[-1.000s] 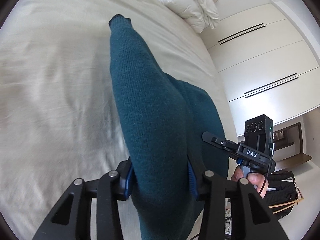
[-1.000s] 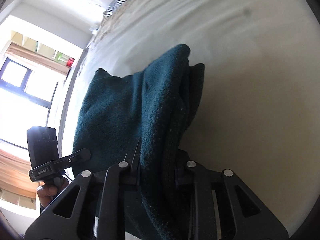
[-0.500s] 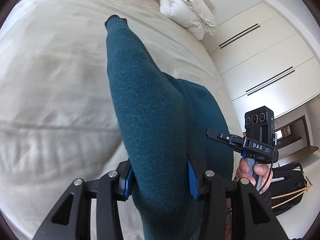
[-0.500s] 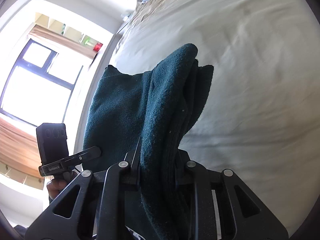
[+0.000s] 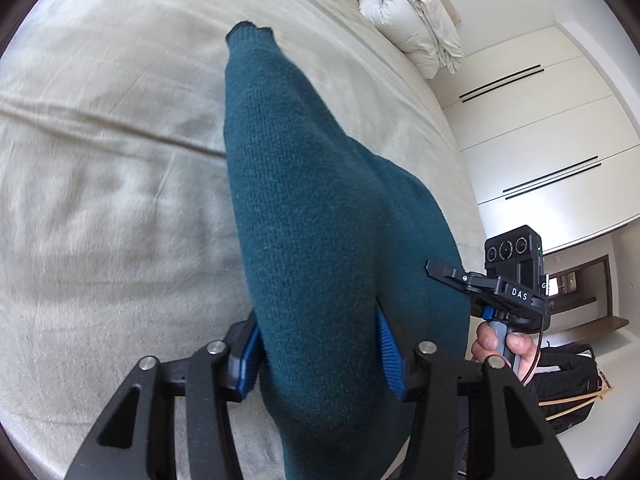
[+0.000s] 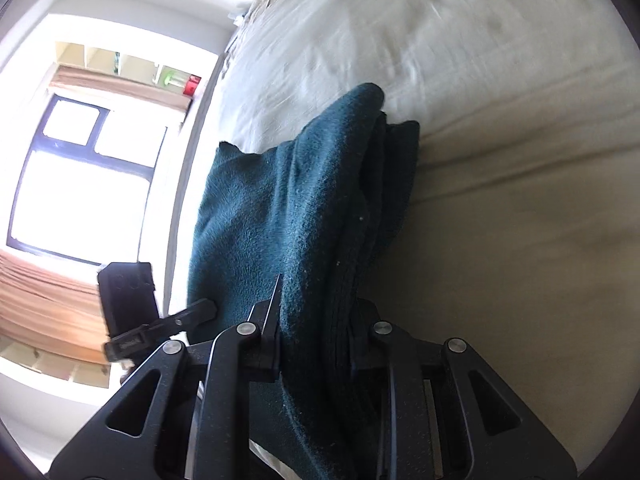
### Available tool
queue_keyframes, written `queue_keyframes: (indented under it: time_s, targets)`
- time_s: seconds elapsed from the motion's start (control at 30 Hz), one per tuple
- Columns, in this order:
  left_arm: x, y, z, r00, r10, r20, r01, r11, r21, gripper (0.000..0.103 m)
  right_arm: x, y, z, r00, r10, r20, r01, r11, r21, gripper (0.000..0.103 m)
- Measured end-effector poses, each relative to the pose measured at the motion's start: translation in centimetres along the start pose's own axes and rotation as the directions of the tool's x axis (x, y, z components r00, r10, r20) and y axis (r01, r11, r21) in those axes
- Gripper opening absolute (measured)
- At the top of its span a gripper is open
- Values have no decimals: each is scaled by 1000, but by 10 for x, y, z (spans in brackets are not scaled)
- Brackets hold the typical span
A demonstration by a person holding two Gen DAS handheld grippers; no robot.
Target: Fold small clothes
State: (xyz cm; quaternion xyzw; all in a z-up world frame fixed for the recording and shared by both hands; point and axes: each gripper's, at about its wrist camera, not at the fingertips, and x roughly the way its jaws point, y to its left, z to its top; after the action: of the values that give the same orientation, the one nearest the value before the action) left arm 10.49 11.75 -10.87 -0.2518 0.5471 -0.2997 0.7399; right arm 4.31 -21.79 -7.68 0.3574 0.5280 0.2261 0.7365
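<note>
Knitwear fills the near field on both sides: my left gripper (image 5: pixel 320 352) has a thick roll of the teal sweater (image 5: pixel 312 216) between its blue fingers (image 5: pixel 390 354), and its jaws have just been opening, so the pads look to be easing off the wool, though the cloth sits between them. My right gripper (image 6: pixel 316 336) is clenched on a bunched stack of the same garment's folds. The sweater hangs from both grips over the bed (image 5: pixel 100 160), its cuff end reaching out ahead in the left view. To do this step well, I judge I should bring both hands down level and together, lay the far edge on the sheet first, and keep the right side pinched until the fabric rests flat. Beyond, the other handle's mount reads "DAS" (image 5: pixel 520 295); farther still lie a rolled white duvet (image 5: pixel 412 28) and wardrobe doors (image 5: pixel 532 136).
</note>
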Motion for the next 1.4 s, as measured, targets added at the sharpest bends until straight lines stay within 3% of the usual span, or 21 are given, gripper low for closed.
queue_keyframes:
  time_s: [0.33,0.43,0.5,0.63,0.67,0.77,0.8,0.9,0.93,0.97,1.03,1.07,1.1,1.13,1.17,1.2,1.3,1.37,1.4]
  targets:
    - [-2,-4,-12,996,48,71,-50,998,34,69,-11,-41,0,997,75,18,-77,994,82,28]
    - [-14,-22,-22,980,144,137,-158,983,95,75,-15,-46,-2,996,78,40,-81,993,82,28]
    - [-24,-34,-28,953,222,204,-251,959,130,82,-25,-46,-7,996,66,56,-71,995,75,28]
    - [-58,-66,-50,831,369,416,-468,868,164,103,-52,-36,-20,994,-9,112,6,1000,20,28]
    - [-69,-77,-59,781,393,485,-522,838,160,103,-59,-30,-25,991,-41,128,41,999,1,28]
    - [-89,-102,-76,674,421,607,-617,773,149,103,-80,-9,-38,971,-148,186,161,985,-55,28]
    - [-94,-112,-83,629,433,646,-656,742,141,103,-88,-3,-42,963,-172,205,189,979,-69,28]
    - [-100,-142,-100,510,468,722,-757,642,120,103,-104,19,-57,929,-250,273,288,951,-109,37]
    - [-103,-151,-106,470,466,750,-783,611,111,103,-111,28,-65,910,-282,306,330,936,-119,49]
    - [-105,-159,-111,432,459,776,-804,586,101,103,-116,36,-71,892,-302,337,361,923,-130,53]
    - [-114,-167,-120,380,446,810,-830,551,86,103,-125,59,-85,850,-337,406,431,886,-168,53]
    - [-113,-175,-125,308,465,830,-866,498,42,103,-129,71,-91,831,-349,434,462,867,-188,57]
    - [-113,-178,-129,250,484,838,-892,452,5,103,-134,81,-98,809,-359,465,491,848,-199,60]
    - [-114,-182,-134,204,498,843,-910,413,-24,103,-139,90,-103,789,-366,493,514,833,-203,64]
    - [-115,-185,-135,200,499,843,-914,405,-24,103,-144,98,-109,768,-368,524,536,818,-210,69]
    - [-117,-184,-136,225,502,835,-905,425,-12,103,-148,108,-116,740,-367,564,563,797,-220,72]
    - [-122,-179,-131,331,565,756,-854,520,-14,103,-162,134,-136,657,-365,659,632,744,-218,89]
    - [-119,-172,-124,393,610,688,-831,555,-18,103,-170,147,-146,608,-374,700,673,712,-203,93]
    - [-115,-168,-120,411,625,664,-828,561,-16,103,-172,153,-150,598,-377,708,683,702,-203,93]
